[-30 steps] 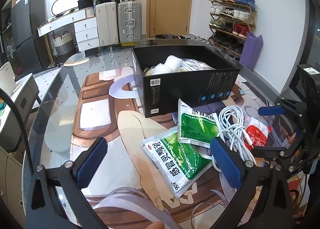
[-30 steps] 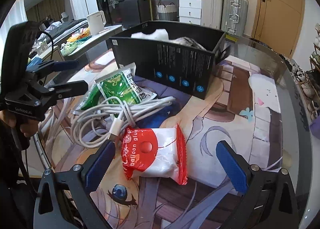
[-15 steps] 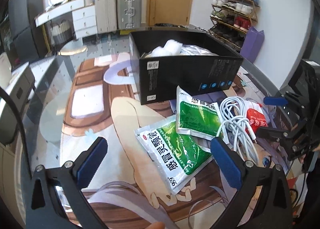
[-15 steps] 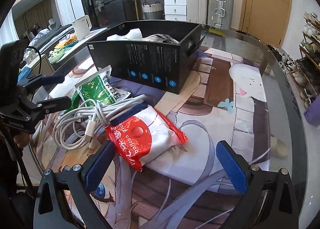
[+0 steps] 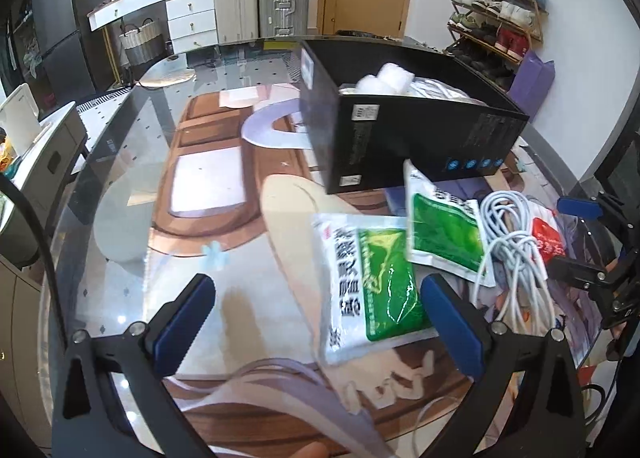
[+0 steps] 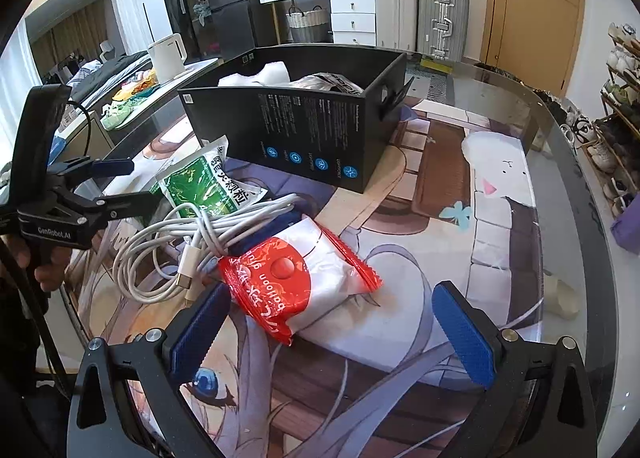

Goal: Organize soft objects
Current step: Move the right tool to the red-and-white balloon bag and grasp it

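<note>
Left gripper (image 5: 318,322) jaws apart, empty, green packet (image 5: 370,286) lying just ahead toward its right finger. Right gripper (image 6: 332,332) jaws apart, empty, red packet (image 6: 288,284) between and just ahead of its fingers on the desk (image 6: 500,238); black box (image 6: 304,126) farther ahead.

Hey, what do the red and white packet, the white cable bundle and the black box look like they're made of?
The red and white packet looks like thin glossy plastic film: it crinkles, glints, and has a serrated sealed edge. The white cable bundle seems smooth rubbery plastic sheathing, loosely coiled, with a pale, possibly metal plug. The black box looks like matte printed cardboard, with flat folded walls and a stuck-on label.
</note>
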The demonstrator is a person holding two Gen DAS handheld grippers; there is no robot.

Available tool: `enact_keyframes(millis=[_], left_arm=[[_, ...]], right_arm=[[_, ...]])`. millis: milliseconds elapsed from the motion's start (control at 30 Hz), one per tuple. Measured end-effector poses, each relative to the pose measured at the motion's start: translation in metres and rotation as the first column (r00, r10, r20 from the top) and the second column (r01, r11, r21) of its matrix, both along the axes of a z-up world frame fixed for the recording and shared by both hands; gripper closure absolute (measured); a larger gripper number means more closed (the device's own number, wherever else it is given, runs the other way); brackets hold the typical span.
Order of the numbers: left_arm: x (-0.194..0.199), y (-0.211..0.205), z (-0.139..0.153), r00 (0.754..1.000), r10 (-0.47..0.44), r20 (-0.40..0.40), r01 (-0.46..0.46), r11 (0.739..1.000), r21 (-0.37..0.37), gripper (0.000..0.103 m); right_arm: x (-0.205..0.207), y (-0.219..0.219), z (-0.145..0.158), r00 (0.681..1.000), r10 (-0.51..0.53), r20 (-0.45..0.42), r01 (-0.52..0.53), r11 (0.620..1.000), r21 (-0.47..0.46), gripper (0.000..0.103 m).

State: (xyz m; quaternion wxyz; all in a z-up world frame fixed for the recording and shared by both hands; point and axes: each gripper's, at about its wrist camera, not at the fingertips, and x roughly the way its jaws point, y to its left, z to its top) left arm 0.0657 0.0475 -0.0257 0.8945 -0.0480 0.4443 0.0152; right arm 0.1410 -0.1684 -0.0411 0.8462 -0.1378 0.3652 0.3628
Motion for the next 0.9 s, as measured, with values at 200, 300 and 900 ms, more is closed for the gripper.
enact_keyframes(millis=[200,300,900], left_arm=[[0.004,0.001,-0.007,1.000,-0.001,-0.018,0.000,1.000,-0.010,0.000],[0.004,-0.001,-0.008,1.000,-0.010,-0.015,0.010,1.000,0.002,0.000],[0.002,-0.012,-0.009,1.000,-0.018,-0.026,0.020,0.998,0.057,0.000]], right_arm=[[0.001,0.004,-0.002,1.000,0.002,-0.018,-0.002,1.000,0.011,0.001],[0.001,0.008,-0.003,1.000,0.010,-0.013,-0.010,1.000,0.018,0.001],[-0.006,0.014,-0.005,0.998,0.057,0.008,-0.056,0.998,-0.015,0.030]])
